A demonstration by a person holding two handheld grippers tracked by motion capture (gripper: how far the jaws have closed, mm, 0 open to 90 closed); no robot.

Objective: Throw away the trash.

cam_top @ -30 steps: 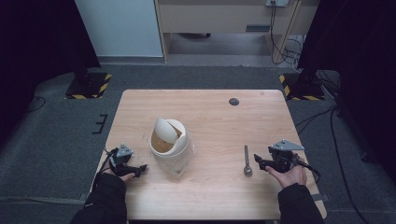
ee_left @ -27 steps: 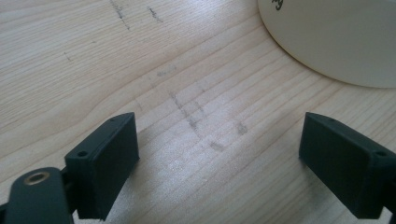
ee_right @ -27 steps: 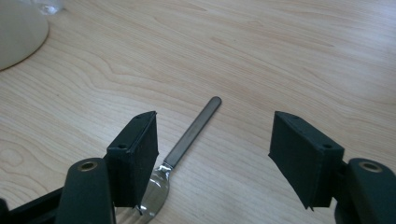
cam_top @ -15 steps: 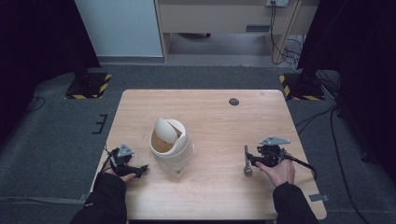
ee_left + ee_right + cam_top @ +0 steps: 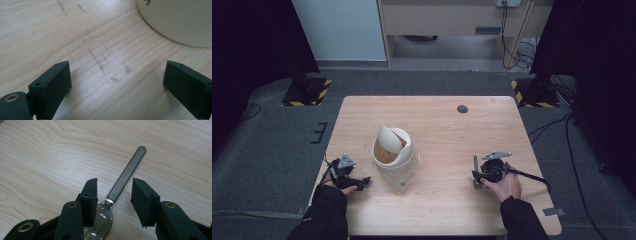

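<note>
Your right gripper (image 5: 113, 195) is part-open, jaws either side of a spoon (image 5: 125, 176) w/o gripping it. Your left gripper (image 5: 116, 83) gapes wide, empty, near a cream bin (image 5: 393, 150) on the table (image 5: 442, 125).

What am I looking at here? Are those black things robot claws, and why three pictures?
No robot: a person sits at a wooden table holding hand-operated tongs in each hand. One camera looks down from above; the other two ride on the tongs. The left tongs are open over bare wood beside a cream bin with a swing lid. The right tongs are open either side of a metal spoon lying flat on the table, not gripped. A small dark disc sits near the far edge.
</note>
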